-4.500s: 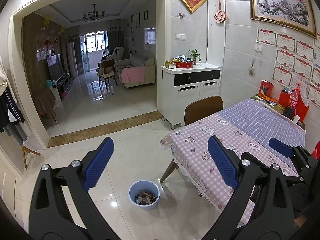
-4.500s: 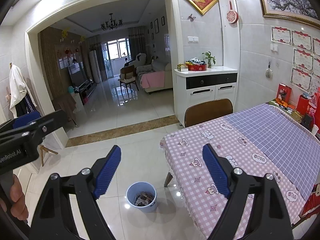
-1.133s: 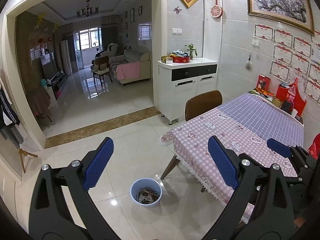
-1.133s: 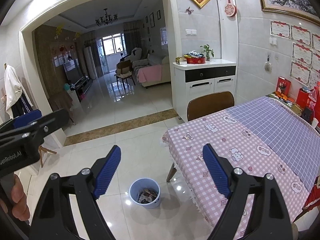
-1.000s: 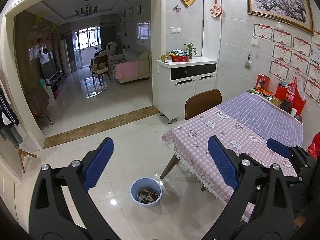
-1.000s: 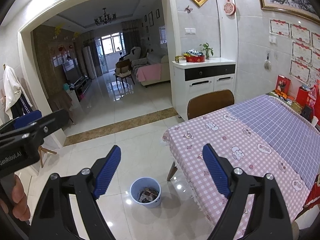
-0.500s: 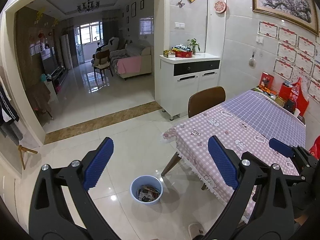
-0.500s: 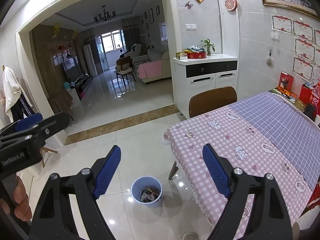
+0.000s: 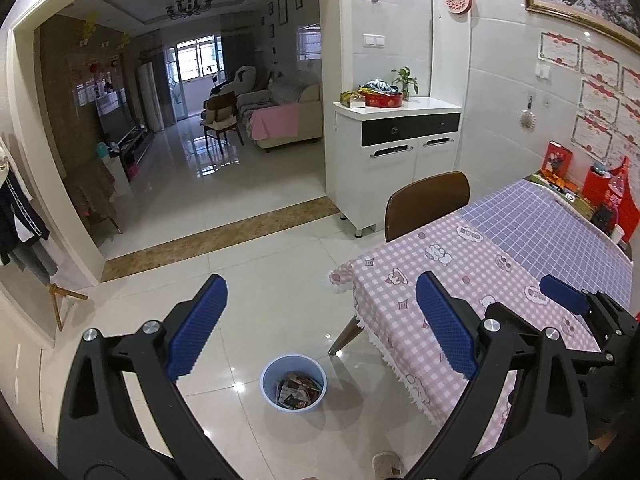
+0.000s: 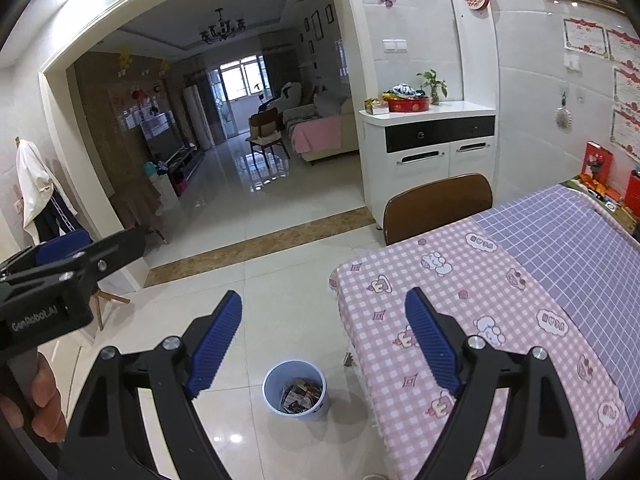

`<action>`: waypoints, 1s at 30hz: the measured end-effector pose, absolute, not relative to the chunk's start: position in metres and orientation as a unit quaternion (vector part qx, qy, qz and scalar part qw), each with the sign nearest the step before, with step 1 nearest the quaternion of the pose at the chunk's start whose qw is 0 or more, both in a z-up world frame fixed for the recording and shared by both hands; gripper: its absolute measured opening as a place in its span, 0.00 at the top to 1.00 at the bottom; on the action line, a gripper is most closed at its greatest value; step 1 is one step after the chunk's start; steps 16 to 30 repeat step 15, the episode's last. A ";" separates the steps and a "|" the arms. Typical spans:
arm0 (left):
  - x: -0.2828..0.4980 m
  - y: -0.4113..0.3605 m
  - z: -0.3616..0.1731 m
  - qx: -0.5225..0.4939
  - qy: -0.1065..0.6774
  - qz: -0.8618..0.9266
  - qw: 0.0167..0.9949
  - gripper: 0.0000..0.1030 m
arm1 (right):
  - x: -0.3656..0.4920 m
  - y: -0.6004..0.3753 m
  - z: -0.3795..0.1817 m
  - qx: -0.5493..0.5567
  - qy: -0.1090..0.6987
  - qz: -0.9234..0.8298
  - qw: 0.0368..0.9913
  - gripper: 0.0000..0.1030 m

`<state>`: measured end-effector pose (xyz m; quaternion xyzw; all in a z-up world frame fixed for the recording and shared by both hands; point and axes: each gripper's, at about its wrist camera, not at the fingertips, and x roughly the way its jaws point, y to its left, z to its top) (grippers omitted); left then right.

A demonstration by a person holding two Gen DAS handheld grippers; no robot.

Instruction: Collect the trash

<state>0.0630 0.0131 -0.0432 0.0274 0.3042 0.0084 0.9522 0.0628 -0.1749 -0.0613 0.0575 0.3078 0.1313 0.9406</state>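
A light blue bin (image 9: 293, 383) stands on the white tile floor beside the table corner, with wrappers and packets inside it; it also shows in the right wrist view (image 10: 296, 389). My left gripper (image 9: 320, 332) is open and empty, held high above the floor with the bin below and between its fingers. My right gripper (image 10: 322, 346) is open and empty, also high above the bin. The right gripper's fingertip shows at the right edge of the left wrist view, over the table. The left gripper's body shows at the left of the right wrist view.
A table with a pink and purple checked cloth (image 9: 500, 272) fills the right side, with a brown chair (image 9: 426, 204) at its far end. A white cabinet (image 9: 396, 148) stands by the wall. An archway opens to the living room. A slipper toe (image 9: 386, 464) shows below.
Both views have drifted slightly forward and down over the last second. The bin sits a little nearer the middle. A slipper toe has come into view at the bottom. Both grippers stay open.
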 end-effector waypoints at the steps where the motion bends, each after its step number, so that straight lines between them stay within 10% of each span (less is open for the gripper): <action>1: 0.067 0.008 -0.043 0.027 0.306 0.011 0.951 0.09 | 0.066 -0.178 -0.061 0.058 0.308 0.134 0.940 0.20; 30: 0.116 -0.048 -0.060 0.052 0.348 0.053 0.935 0.09 | 0.127 -0.273 -0.119 0.073 0.350 0.087 0.930 0.20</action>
